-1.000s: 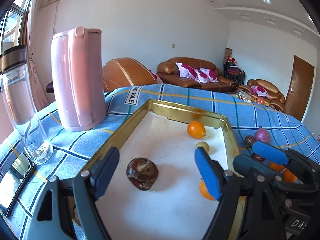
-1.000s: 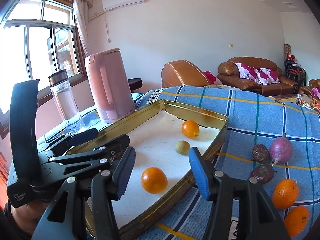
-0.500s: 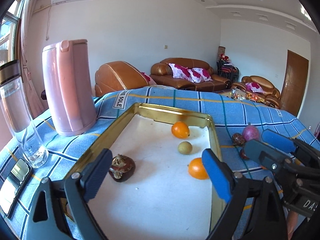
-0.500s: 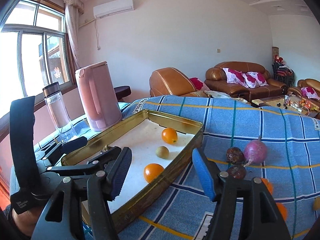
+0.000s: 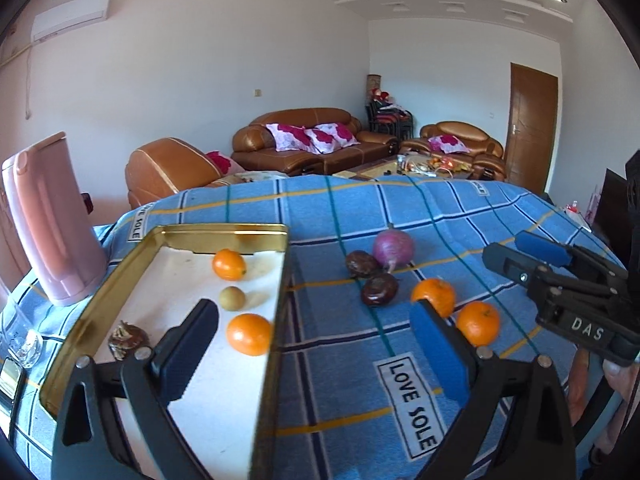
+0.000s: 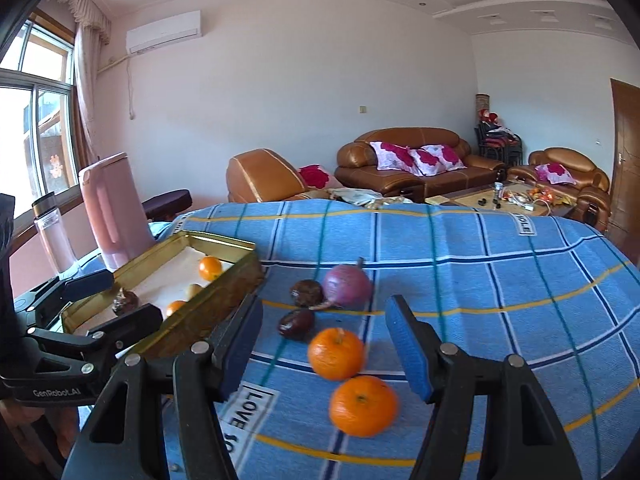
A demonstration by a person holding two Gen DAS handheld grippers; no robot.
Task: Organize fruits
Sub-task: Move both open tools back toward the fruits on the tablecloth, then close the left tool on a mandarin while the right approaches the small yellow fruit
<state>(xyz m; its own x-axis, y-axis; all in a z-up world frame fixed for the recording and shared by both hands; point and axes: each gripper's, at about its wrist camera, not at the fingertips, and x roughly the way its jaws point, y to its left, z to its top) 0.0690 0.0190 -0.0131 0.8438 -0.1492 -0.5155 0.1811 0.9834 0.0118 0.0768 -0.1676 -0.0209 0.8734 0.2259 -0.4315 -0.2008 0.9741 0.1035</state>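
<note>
2 oranges (image 6: 350, 376) lie on the blue checked cloth (image 6: 500, 280) between the spread fingers of the right claw (image 6: 324, 350), which is open and empty. The left claw (image 5: 316, 350), also open and empty, hangs over the right rim of the gold tray (image 5: 276, 320); 2 more oranges (image 5: 238, 302) lie in that tray ahead of it.

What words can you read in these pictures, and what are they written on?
"LOVE SOLE": white label on the blue tablecloth.
"SOLE": label at the cloth's far edge, first word hidden.
"DAS": right tongs, rest cut off.
"GenRobot.AI": left tongs.
Far label: only "OLE" shows.
Bottle label: too blurred.
</note>
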